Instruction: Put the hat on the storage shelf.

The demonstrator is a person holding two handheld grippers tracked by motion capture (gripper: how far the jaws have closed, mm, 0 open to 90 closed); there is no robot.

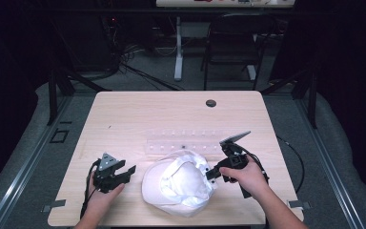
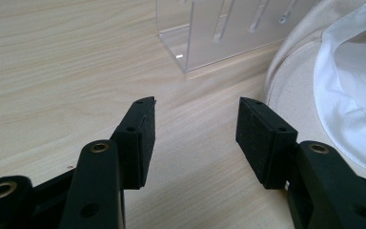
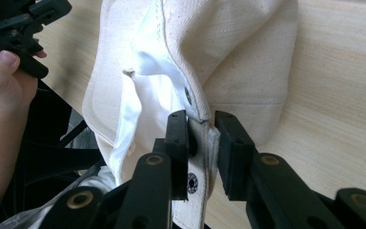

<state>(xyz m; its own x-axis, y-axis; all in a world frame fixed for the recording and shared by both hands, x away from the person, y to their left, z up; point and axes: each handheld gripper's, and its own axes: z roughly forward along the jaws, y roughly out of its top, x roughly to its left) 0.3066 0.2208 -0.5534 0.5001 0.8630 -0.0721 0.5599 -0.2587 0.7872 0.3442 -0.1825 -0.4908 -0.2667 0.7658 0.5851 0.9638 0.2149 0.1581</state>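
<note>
White cap (image 1: 181, 183) lies upside down on counter (image 1: 124, 119), near edge, just in front of clear plastic rack (image 1: 183, 141). Right gripper (image 3: 202, 143): fingers clamped on cap's back rim by eyelets. Left gripper (image 2: 195, 138): fingers apart, empty, just beside brim. Judgement: keep clamp firm on seam; bring left fingers onto brim before lifting, avoid rack.

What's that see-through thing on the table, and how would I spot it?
Start at the wooden table and find the white cap near its front edge. Just behind the cap stands a clear plastic rack with slots. It is the one transparent thing there; the cap is cloth and each claw black.
</note>
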